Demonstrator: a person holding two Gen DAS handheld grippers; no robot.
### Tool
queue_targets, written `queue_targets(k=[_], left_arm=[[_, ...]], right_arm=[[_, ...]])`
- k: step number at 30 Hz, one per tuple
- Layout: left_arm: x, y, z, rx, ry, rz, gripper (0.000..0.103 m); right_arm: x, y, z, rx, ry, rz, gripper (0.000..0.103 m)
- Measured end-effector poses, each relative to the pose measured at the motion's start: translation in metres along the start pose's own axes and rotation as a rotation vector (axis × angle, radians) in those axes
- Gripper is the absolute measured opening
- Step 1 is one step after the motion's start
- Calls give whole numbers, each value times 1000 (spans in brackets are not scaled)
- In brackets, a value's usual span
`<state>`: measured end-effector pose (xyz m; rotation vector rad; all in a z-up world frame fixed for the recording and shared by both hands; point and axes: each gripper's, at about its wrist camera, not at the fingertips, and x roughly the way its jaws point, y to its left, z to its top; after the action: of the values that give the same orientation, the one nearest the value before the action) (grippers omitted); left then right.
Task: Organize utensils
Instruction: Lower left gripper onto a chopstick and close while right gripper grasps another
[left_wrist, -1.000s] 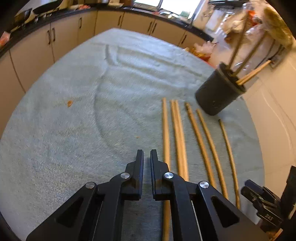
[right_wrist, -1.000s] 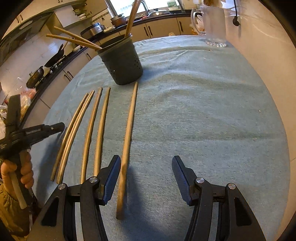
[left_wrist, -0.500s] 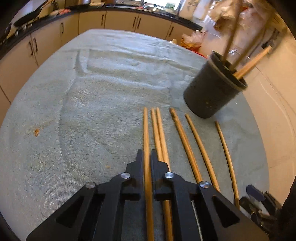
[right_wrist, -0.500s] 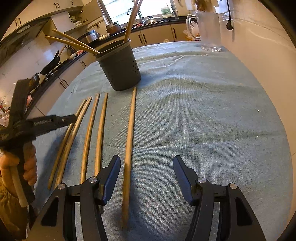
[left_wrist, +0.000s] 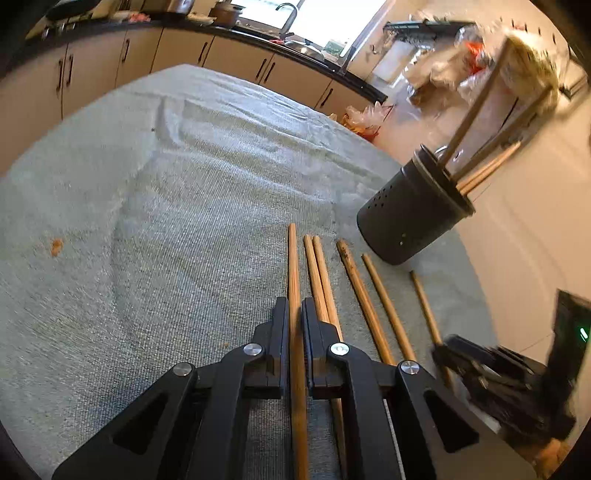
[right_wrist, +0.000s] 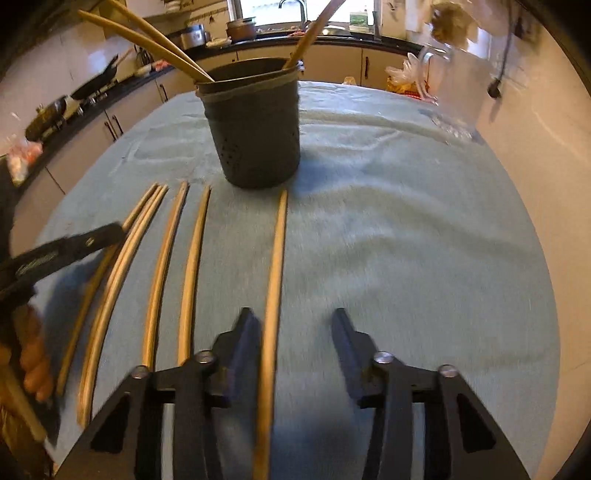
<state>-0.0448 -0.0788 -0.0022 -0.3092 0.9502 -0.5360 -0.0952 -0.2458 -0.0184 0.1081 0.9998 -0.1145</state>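
Chopsticks lie in a loose row on the towel-covered desk (left_wrist: 184, 206), all pointing lengthwise toward the dark holder (left_wrist: 410, 218) that stands upright toward the far right edge with a few sticks already leaning out of it.

The left gripper (left_wrist: 294, 325) has its jaws drawn close around the leftmost chopstick (left_wrist: 293, 266). The stick runs straight down the narrow gap between them, its long axis in line with the fingers and its far tip pointing past them toward the far edge. Whether the pads truly pinch it or only flank it cannot be told from the left wrist view. The holder sits ahead and to the right of this stick, so carrying it there would probably call for a lift, a swing rightward and a tilt to stand it tip-down.

The right gripper (right_wrist: 295, 332) hangs low over the near edge with its jaws spread wide. The rightmost chopstick (right_wrist: 275, 280) lies just inside its left finger, again along the fingers' direction, with the holder almost dead ahead. That arm looks the nearer to the holder, though it grips nothing.
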Motion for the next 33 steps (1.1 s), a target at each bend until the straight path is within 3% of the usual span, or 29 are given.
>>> queue_targets(k=[7,13,19,27,33], left_arm=[[3,-5,0,10,-6,15,8],[0,-4,-3,4,-7,1,6],[-2,-3,-3,2,7,-6,6],[-34,-15,-29,36,114,167,6],[-28,-23,-20,71,223,248,7]], right_arm=[[18,2,33,21,49,-48,8],[3,-19,10,137,69,-15,7],[-20,-33,-29,165,56,23,8],[-39,-51,-60,110,22,39,8],[-39,-59,-58,59,25,72,8]])
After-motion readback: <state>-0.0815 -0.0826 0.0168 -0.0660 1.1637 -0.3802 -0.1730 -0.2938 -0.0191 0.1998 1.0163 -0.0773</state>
